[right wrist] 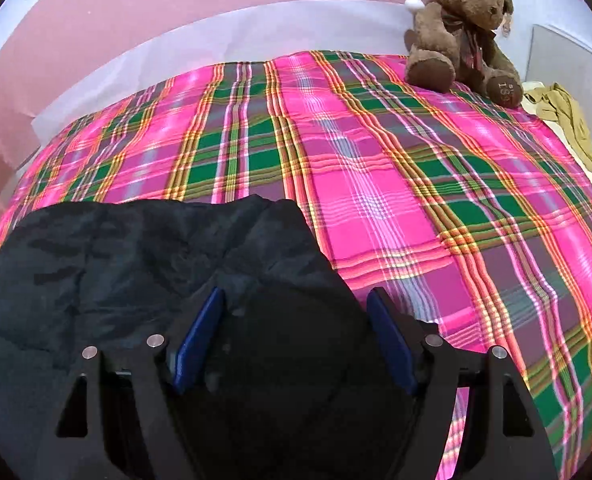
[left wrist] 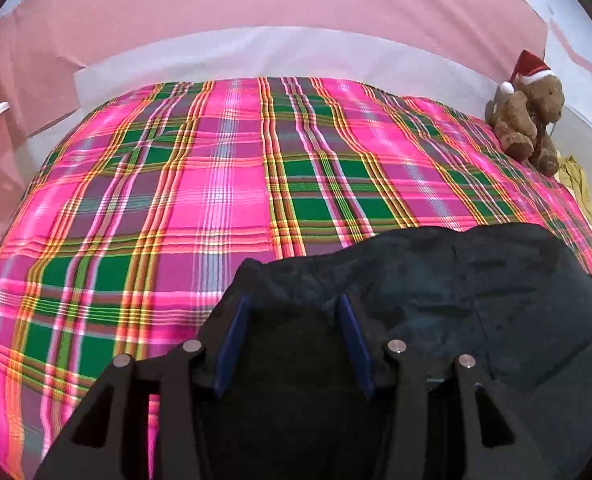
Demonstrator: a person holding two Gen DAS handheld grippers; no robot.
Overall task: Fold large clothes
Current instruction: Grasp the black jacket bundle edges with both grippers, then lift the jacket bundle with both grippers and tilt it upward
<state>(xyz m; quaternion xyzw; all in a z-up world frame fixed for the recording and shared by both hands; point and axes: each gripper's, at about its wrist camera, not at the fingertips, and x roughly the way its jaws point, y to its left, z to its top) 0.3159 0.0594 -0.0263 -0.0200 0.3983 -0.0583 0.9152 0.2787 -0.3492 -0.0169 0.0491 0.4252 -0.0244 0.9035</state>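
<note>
Grippers, left (left wrist: pixel 293 336) and right (right wrist: pixel 296 336), stand apart astride our bulky black padded garment (right wrist: pixel 143 256) on the pink plaid bedspread (right wrist: pixel 416 200); we'd clamp both corners evenly before lifting.

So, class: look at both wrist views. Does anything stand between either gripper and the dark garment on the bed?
Nothing visible does. The left gripper and right gripper both have the dark garment directly between their open fingers. The teddy bear sits far back on the plaid cover, clear of it.
</note>
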